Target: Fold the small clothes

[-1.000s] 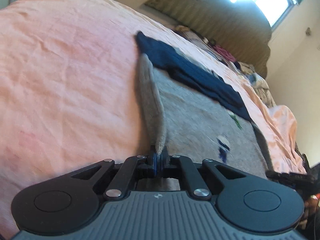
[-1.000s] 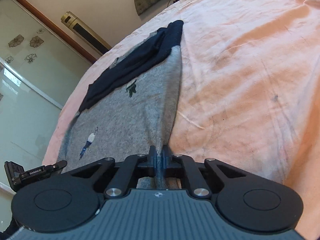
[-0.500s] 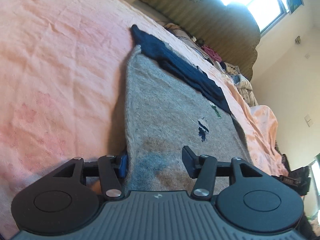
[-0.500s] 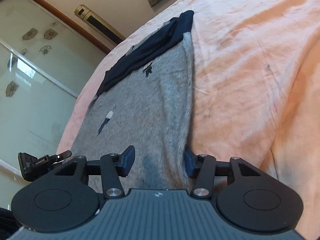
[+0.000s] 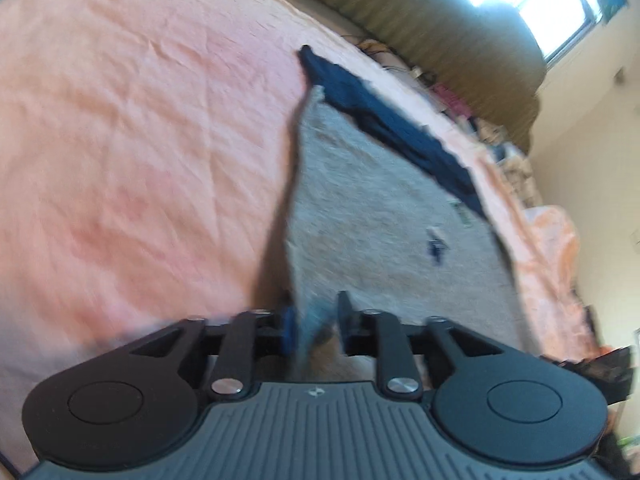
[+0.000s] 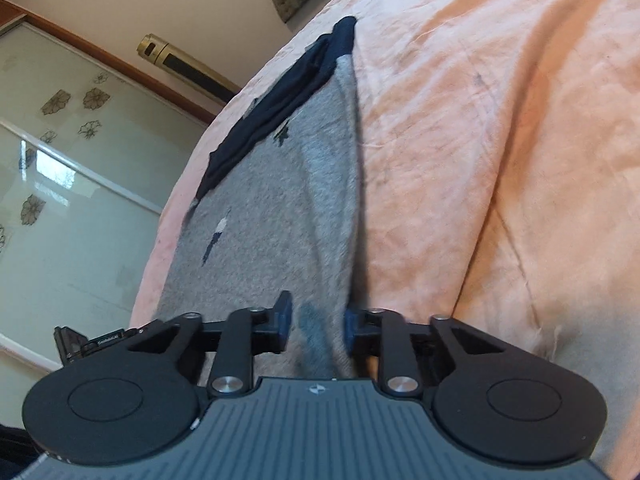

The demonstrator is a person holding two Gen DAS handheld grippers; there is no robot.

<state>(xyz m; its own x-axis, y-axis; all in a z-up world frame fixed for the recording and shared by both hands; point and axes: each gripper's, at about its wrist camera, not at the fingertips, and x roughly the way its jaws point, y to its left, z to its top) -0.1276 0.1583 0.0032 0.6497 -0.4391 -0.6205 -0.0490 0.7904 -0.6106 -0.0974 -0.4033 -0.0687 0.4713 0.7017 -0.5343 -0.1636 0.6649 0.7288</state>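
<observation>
Bedroom; bed (image 5: 120, 140) under a peach sheet, padded headboard (image 5: 460, 40) beyond. Left gripper (image 5: 314, 320): jaws parted, closing, near left corner of grey garment (image 5: 380, 200) between them, unpinched. Right gripper (image 6: 316, 320): jaws parted, opening, right corner between. Garment spread flat for folding; navy garment (image 6: 280, 96) across its far end.

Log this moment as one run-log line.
phase: regrasp | left gripper: jaws closing, gray garment edge between | right gripper: jaws opening, garment edge between | navy band: far end | surface: pink bedsheet
</observation>
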